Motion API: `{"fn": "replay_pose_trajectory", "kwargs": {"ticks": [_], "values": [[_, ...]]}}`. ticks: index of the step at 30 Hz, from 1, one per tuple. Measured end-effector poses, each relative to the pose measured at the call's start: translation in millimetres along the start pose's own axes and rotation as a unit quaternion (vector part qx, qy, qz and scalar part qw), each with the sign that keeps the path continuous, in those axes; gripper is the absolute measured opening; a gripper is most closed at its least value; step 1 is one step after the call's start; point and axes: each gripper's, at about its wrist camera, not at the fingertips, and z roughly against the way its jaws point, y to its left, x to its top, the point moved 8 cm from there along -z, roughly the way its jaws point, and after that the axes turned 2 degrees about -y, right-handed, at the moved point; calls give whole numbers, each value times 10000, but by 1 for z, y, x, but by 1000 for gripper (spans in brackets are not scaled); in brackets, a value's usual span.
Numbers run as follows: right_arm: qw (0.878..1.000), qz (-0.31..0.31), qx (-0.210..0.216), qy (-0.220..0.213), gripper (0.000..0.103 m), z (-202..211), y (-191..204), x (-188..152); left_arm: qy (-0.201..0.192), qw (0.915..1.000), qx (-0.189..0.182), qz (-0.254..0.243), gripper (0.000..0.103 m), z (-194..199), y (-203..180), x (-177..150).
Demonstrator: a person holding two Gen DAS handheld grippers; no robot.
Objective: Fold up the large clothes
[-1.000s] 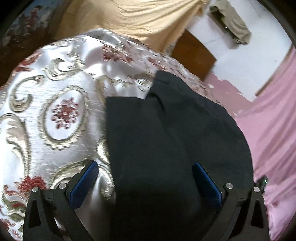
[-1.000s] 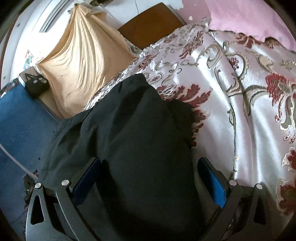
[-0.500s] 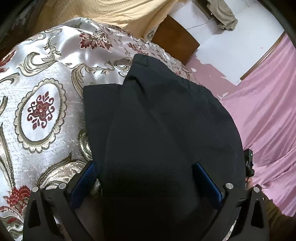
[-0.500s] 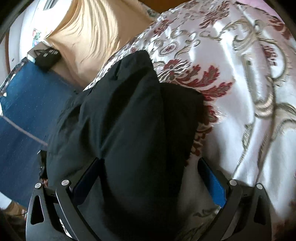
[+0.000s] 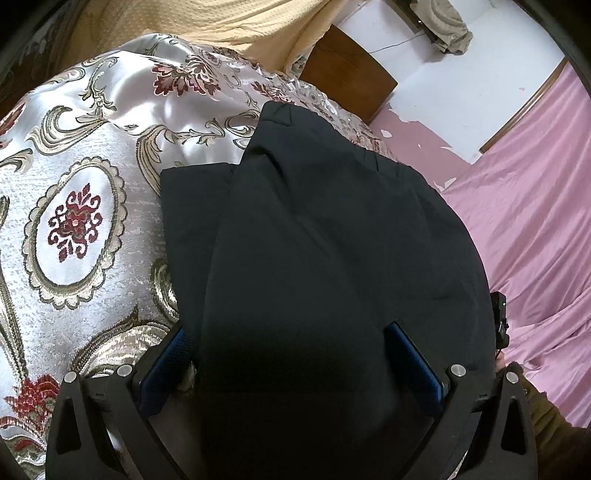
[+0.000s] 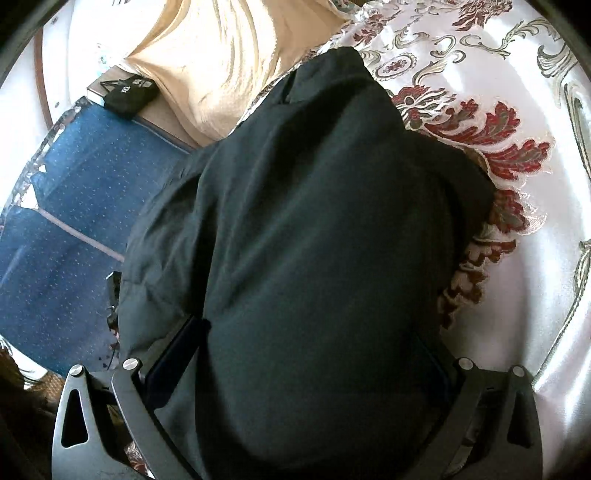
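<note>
A large black garment (image 5: 317, 236) lies partly folded on a silver bedspread with red and gold floral pattern (image 5: 74, 221); it also fills the right wrist view (image 6: 314, 221). My left gripper (image 5: 291, 354) is open, its blue-padded fingers (image 5: 166, 362) wide apart, with a bulge of the black cloth lying between them. My right gripper (image 6: 306, 362) is open too, its fingers (image 6: 173, 362) straddling the near end of the garment; its right finger is mostly hidden by cloth.
A cream blanket (image 5: 221, 22) is bunched at the head of the bed, also in the right wrist view (image 6: 214, 70). Pink sheet (image 5: 535, 206) at right. Brown headboard (image 5: 347, 81). Blue carpet (image 6: 70, 206) and a black box (image 6: 129, 94) beside the bed.
Both grippers have moved in closer over the garment, and the black cloth now bulges up between their fingers. The jaws have stayed wide apart.
</note>
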Motion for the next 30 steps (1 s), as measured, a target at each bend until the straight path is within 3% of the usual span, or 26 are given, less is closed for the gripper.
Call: {"fn": "replay_pose_trajectory", "kwargs": {"ticks": [13, 19, 26, 30], "values": [[9990, 10, -434, 122, 102, 4, 1, -8, 81, 9999, -115, -90, 103, -8, -7, -2], [9950, -270, -961, 43, 102, -2, 8, -9, 58, 9990, 394, -196, 103, -10, -13, -3], [9874, -427, -1526, -14, 101, -4, 26, -9, -26, 9928, 1169, -276, 71, -3, -31, -1], [9856, -586, -1567, -263, 87, 6, 35, -10, 261, 9827, 1825, -162, 56, -2, -41, 4]]}}
